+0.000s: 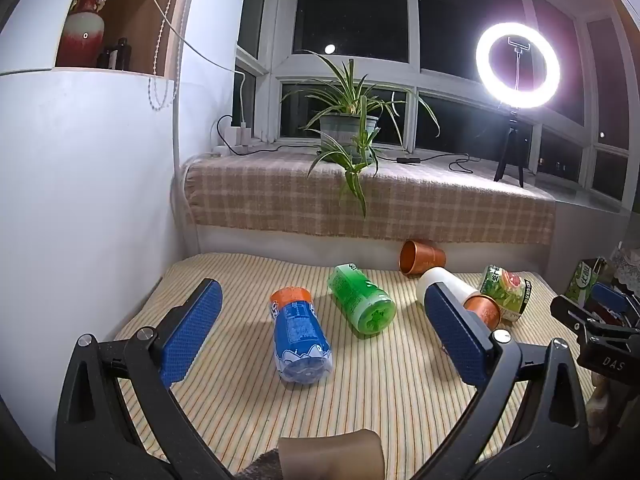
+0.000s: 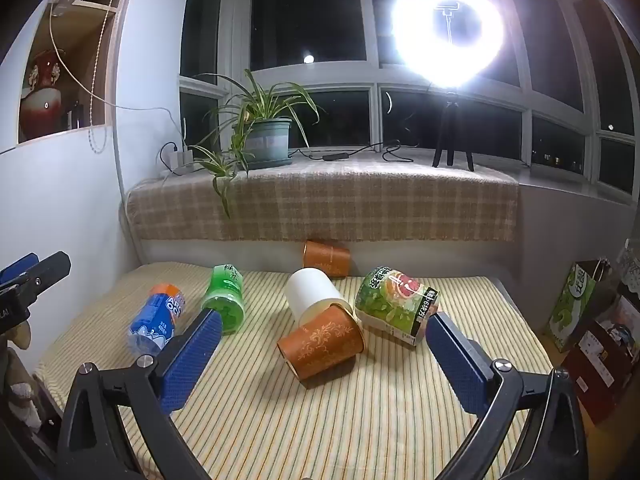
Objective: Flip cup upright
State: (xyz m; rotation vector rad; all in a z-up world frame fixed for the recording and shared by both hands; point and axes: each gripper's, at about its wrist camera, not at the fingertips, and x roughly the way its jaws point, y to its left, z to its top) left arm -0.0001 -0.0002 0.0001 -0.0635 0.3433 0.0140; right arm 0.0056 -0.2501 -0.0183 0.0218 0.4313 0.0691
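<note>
Several cups lie on their sides on the striped mat (image 2: 360,420). An orange patterned paper cup (image 2: 322,342) lies between my right gripper's open jaws, touching a white cup (image 2: 310,292) and next to a green fruit-print cup (image 2: 394,304). Another orange cup (image 2: 326,258) lies at the back. My right gripper (image 2: 324,354) is open and empty just short of the orange cup. My left gripper (image 1: 324,338) is open and empty around a blue bottle (image 1: 298,340). In the left wrist view the near orange cup (image 1: 482,310) is partly hidden by a finger, and the back orange cup (image 1: 422,258) shows its mouth.
A green bottle (image 1: 360,298) lies on the mat beside the blue one. Behind is a checked-cloth ledge (image 2: 320,204) with a potted plant (image 2: 266,140) and ring light (image 2: 448,32). Boxes and a green bag (image 2: 576,304) stand at the right. A white wall (image 1: 80,200) borders the left.
</note>
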